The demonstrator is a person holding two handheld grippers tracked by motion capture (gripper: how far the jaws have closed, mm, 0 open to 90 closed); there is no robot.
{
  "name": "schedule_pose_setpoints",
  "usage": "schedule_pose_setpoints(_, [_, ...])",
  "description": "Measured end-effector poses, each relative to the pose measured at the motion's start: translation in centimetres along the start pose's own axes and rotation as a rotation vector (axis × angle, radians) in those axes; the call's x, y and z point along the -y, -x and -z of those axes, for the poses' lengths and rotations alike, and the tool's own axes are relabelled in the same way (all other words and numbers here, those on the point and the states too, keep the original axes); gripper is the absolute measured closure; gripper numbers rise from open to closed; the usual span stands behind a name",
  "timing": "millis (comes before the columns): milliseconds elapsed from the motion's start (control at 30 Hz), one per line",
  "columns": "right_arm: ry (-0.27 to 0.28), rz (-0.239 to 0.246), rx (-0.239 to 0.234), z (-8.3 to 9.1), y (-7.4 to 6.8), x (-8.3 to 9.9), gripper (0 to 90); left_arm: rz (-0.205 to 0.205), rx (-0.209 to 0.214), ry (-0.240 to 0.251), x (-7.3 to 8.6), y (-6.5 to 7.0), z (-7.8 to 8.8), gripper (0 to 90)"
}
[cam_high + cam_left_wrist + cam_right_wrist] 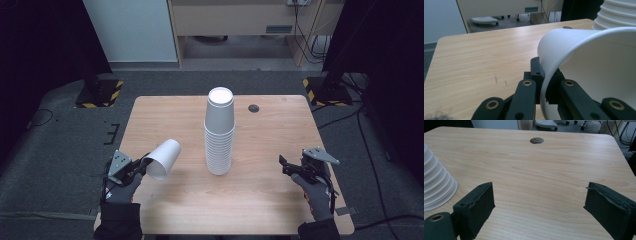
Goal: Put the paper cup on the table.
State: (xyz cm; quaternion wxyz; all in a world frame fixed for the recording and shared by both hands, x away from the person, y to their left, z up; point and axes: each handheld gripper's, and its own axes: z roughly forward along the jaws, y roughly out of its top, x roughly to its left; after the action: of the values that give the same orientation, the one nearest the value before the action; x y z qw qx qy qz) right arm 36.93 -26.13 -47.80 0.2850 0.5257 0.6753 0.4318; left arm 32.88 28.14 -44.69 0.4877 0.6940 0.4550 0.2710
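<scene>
Wood table (165,200) holds a tall cup stack (219,131) mid-table. Left gripper (141,165) lifts one paper cup (163,159) beside it.

Its jaws pinch the thin rim (543,82): light, easy to squash.

Right gripper (537,207) gapes empty.

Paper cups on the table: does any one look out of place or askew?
Yes. One loose cup lies tilted on its side, pinched at the rim by the left gripper, apart from the upside-down stack at the table's middle.
</scene>
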Motion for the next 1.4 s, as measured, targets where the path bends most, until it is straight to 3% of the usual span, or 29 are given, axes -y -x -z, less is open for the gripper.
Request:
schedule_pose_setpoints(33, [-0.005,-0.001,0.006,-0.1,0.1,0.1,8.8,0.011,-0.009,-0.032,0.1,-0.5,-0.1,86.2])
schedule_pose_setpoints(167, [-0.011,0.005,0.013,0.0,0.1,0.2,8.9,0.049,-0.019,-0.068,0.5,-1.4,-0.2,86.2])
schedule_pose_setpoints(333, [-0.033,0.025,0.018,-0.2,0.1,0.3,9.0,0.064,-0.039,-0.139,0.3,-2.2,-0.1,86.4])
schedule_pose_setpoints(933, [-0.048,0.037,0.009,-0.3,0.0,0.4,9.0,0.011,-0.07,-0.393,-3.2,-3.1,-1.6,86.5])
schedule_pose_setpoints(1100, [-0.048,0.039,0.008,-0.3,0.0,0.5,9.0,0.013,-0.108,-0.499,-4.0,-3.6,-2.1,86.4])
schedule_pose_setpoints(1167, [-0.049,0.038,0.008,-0.3,0.0,0.5,9.0,0.013,-0.115,-0.52,-4.1,-3.7,-2.2,86.5])
schedule_pose_setpoints(1200, [-0.051,0.04,0.009,-0.3,0.0,0.5,9.0,0.009,-0.121,-0.572,-4.2,-3.9,-2.5,86.5])
schedule_pose_setpoints(1233, [-0.052,0.044,0.009,-0.3,0.0,0.5,9.0,0.012,-0.128,-0.591,-4.2,-3.9,-2.6,86.5])
schedule_pose_setpoints(1267, [-0.052,0.044,0.009,-0.3,0.0,0.5,9.0,0.012,-0.128,-0.591,-4.2,-3.9,-2.6,86.5])
schedule_pose_setpoints(1300, [-0.054,0.042,0.008,-0.3,0.0,0.5,9.0,0.009,-0.129,-0.637,-4.2,-4.0,-2.8,86.5])
schedule_pose_setpoints(1400, [-0.055,0.044,0.007,-0.3,0.0,0.5,9.0,0.008,-0.126,-0.677,-4.3,-4.0,-2.9,86.5])
